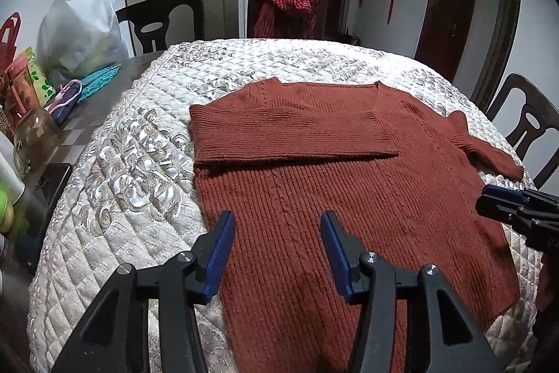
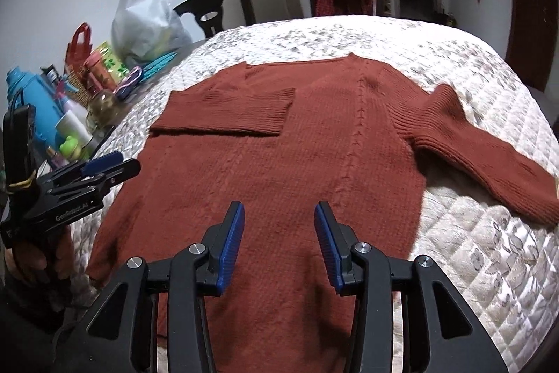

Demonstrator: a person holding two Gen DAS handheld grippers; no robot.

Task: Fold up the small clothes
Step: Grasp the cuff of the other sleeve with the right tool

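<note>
sleeve (image 2: 489,159) unfolded at 2 o'clock from right tool (image 2: 279,243), running toward 4; nearer than left tool (image 1: 277,250); both wide, empty.

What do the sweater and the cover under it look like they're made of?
Sweater: rust-red rib knit with cable lines, matte and slightly fuzzy, probably wool or acrylic. Cover: quilted cream fabric with a satiny sheen and floral pattern, likely a synthetic or silk blend.
</note>
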